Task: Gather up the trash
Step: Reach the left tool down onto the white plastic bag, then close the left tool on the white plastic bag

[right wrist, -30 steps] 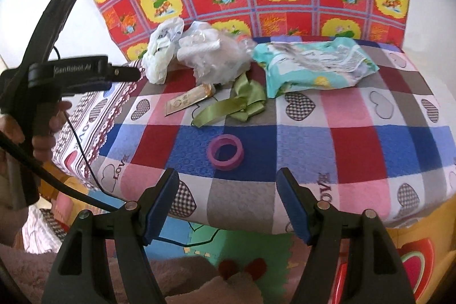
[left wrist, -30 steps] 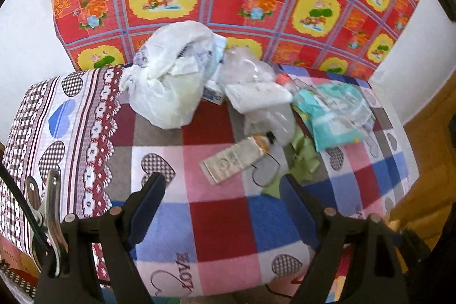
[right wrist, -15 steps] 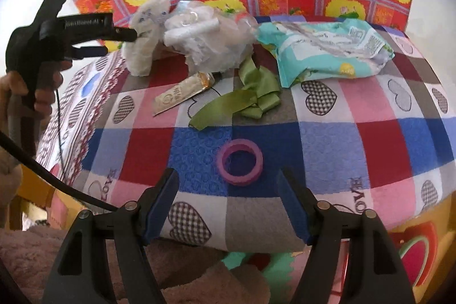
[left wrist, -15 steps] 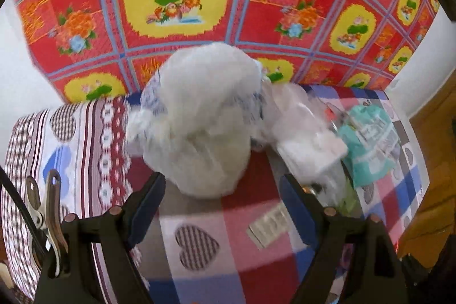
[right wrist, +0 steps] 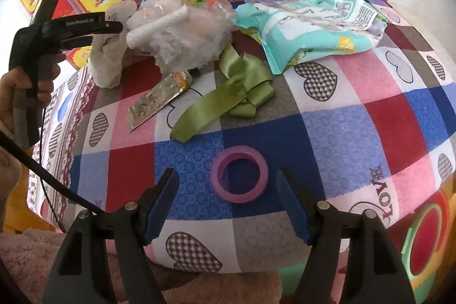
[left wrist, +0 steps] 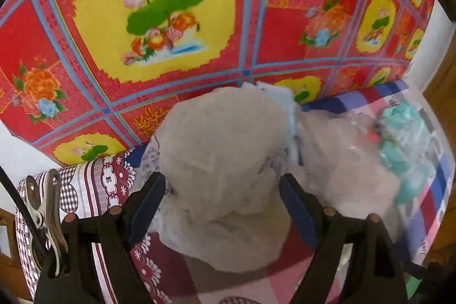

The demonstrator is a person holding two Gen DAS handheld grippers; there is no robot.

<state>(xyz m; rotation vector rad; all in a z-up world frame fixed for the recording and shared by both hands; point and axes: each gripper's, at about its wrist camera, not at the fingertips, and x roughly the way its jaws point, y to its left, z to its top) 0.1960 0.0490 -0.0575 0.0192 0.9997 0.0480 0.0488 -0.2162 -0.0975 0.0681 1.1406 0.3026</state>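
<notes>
Crumpled white plastic bag (left wrist: 225, 161) is straddled, ungripped, by the spread jaws of the left gripper (left wrist: 222, 198) at the checked bench's (right wrist: 356, 118) back, while the empty, wide-open right gripper (right wrist: 226, 195) is held at a purple tape ring (right wrist: 239, 174).

The left wrist view looks steeply down, very close on the white plastic bag (left wrist: 225, 161). The right wrist view faces the checked bedcover (right wrist: 356, 116) from farther back. The 2 views share that bag (right wrist: 109, 47).

"LOVE" stands on the checked cloth (right wrist: 382, 201); the left claw (right wrist: 114, 27) bears a partly legible "GenRobot.AI".
</notes>
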